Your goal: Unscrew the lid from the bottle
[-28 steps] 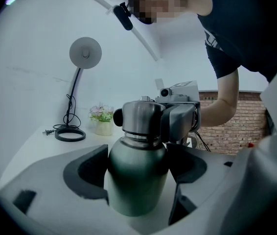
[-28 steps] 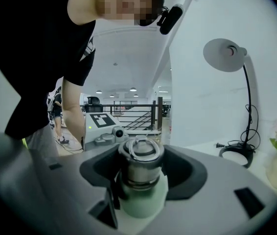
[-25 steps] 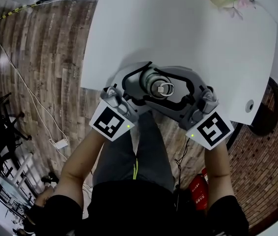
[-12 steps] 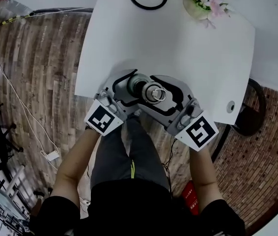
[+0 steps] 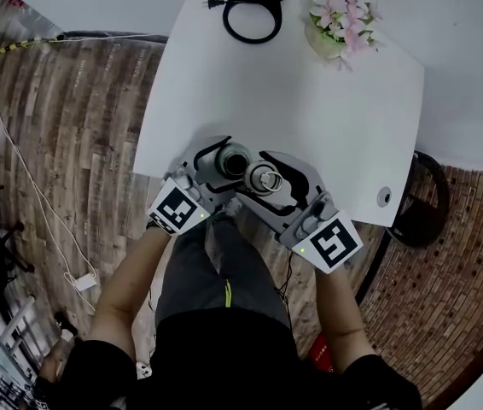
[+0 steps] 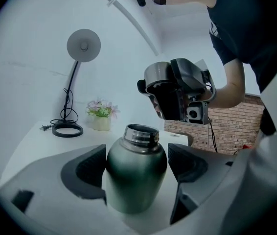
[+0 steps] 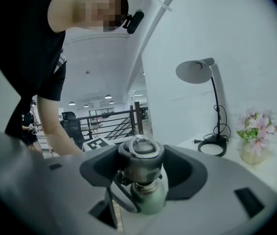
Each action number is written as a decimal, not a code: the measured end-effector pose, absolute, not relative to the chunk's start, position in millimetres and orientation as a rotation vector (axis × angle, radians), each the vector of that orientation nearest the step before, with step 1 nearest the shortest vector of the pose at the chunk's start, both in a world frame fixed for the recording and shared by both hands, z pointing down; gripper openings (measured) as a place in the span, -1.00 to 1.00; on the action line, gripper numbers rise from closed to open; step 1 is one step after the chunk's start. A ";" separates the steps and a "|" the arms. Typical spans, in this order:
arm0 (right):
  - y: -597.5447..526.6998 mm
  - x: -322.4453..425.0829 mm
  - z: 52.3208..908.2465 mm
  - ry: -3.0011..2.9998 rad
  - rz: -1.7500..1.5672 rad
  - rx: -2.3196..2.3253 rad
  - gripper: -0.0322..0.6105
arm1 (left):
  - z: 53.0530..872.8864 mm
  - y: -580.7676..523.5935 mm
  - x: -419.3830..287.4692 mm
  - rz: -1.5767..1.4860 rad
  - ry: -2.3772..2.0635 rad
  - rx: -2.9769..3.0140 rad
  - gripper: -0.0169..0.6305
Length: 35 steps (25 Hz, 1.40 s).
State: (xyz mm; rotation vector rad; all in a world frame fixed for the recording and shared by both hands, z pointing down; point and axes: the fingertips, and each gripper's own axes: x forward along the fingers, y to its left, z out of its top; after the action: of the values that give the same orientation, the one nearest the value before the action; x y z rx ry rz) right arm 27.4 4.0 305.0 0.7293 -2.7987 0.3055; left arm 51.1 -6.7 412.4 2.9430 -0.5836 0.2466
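One lamp (image 6: pixel 83 45), flowers (image 6: pixel 101 110), behind uncapped bottle (image 6: pixel 136 175)

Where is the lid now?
In the head view the lid sits in the right claw, just right of the open bottle held by the left claw.

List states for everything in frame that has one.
bottle: upright, mouth open, lid off.
lid: unscrewed, held clear of the bottle.
left tool: shut on the bottle.
right tool: shut on the lid.
lamp: unlit; its plug lies loose on the table.
flower pot: upright on the table.
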 end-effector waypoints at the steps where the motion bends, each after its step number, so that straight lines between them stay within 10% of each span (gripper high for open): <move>1: 2.7 29.8 303.5 -2.790 0.307 0.747 -0.06 | 410.6 -5.6 50.4 0.229 -0.586 2.940 0.23; 32: 15.0 93.7 235.6 -2.686 0.222 1.170 -0.06 | 324.0 26.4 -15.2 0.346 -0.913 2.809 0.26; 35: 15.0 104.1 223.3 -2.675 0.192 1.224 -0.07 | 300.9 21.1 -19.9 0.316 -0.967 2.831 0.04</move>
State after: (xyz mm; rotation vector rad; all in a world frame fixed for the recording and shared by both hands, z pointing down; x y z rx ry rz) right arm 104.1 15.0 223.3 1.2243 -2.6752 0.1923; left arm -19.9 21.1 300.9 2.8311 -0.9668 0.3165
